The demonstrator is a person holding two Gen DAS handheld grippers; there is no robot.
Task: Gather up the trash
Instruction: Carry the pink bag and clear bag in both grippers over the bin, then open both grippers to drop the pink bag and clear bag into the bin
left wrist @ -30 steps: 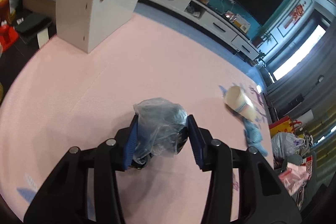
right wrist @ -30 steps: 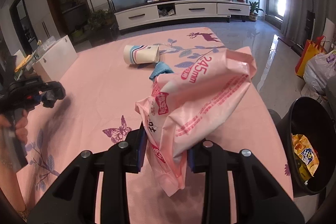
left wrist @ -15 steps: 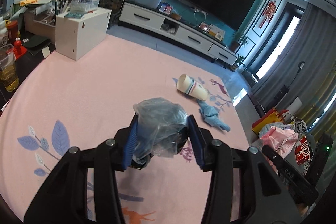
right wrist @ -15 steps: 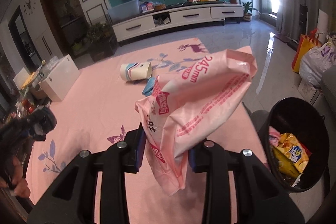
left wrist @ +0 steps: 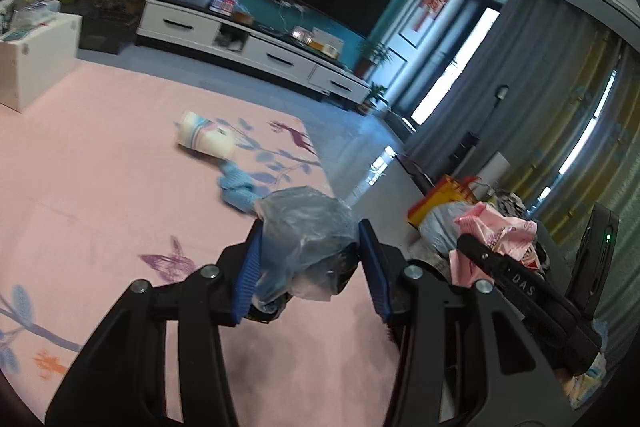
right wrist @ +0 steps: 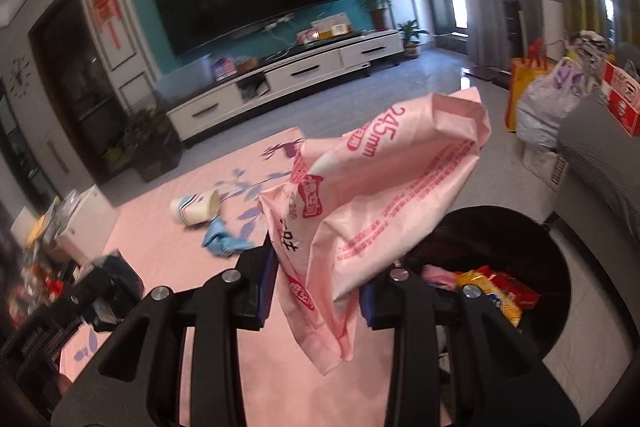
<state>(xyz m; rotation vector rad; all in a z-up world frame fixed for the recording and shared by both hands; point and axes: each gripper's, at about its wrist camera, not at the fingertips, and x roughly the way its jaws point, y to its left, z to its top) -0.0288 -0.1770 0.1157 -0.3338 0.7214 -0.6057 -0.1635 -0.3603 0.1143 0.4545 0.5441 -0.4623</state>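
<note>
My left gripper [left wrist: 310,259] is shut on a crumpled clear plastic bag [left wrist: 308,227], held above the pink rug [left wrist: 100,195]. My right gripper [right wrist: 318,283] is shut on a pink printed plastic package [right wrist: 380,195], held just left of the black trash bin [right wrist: 516,247], which holds several wrappers. The right gripper and its pink package also show at the right of the left wrist view [left wrist: 496,231]. A paper cup [right wrist: 196,207] lies on its side on the rug beside a blue cloth [right wrist: 224,241]. The cup [left wrist: 206,141] and the cloth [left wrist: 238,189] also show in the left wrist view.
A white TV cabinet [right wrist: 288,75] under a large TV stands along the far wall. A white box [left wrist: 32,63] stands at the rug's left. Bags [right wrist: 548,107] and a grey sofa [right wrist: 600,163] stand to the right of the bin. Grey tiled floor lies beyond the rug.
Both grippers have swung right toward the bin with their loads. The bin now fills the lower right of the right wrist view, and the right gripper has come into the left wrist view.
</note>
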